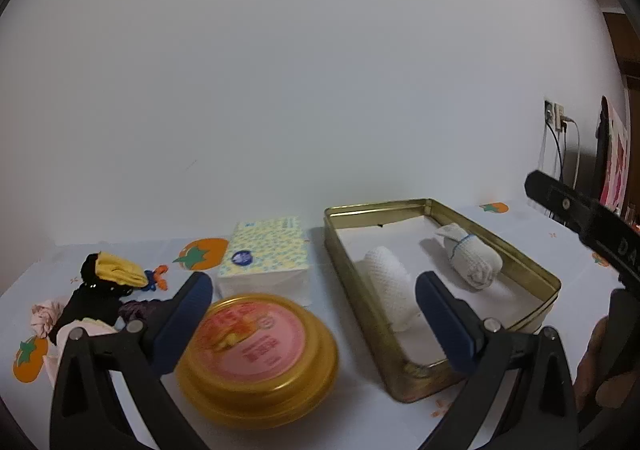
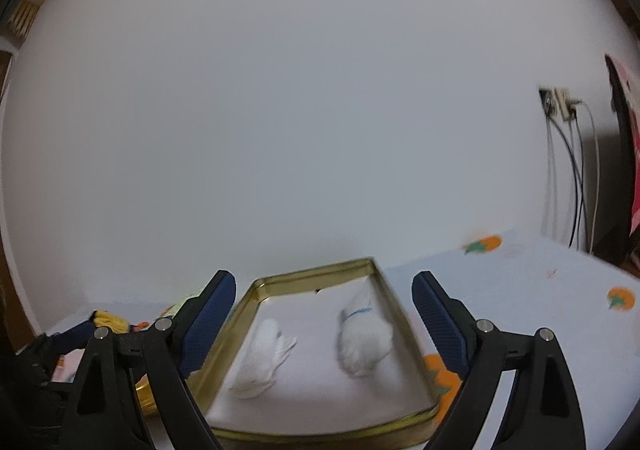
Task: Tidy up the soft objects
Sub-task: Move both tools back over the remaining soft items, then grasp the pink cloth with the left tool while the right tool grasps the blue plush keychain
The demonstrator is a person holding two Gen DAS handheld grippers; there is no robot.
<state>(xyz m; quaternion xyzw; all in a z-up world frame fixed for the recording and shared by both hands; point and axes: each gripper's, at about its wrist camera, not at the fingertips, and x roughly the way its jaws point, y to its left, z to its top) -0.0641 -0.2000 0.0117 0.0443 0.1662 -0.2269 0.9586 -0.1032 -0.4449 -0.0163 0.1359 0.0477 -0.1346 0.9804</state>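
A gold metal tin stands open on the table, with two rolled white socks inside: a plain one at the left and one with a blue stripe at the right. The right wrist view shows the tin with the plain roll and the striped roll. A pile of loose socks, black, yellow, pink and purple, lies at the far left. My left gripper is open and empty above the table. My right gripper is open and empty above the tin.
A round gold tin with a pink lid sits in front of my left gripper. A tissue pack lies behind it. The tablecloth has orange fruit prints. A wall socket with cables is at the right.
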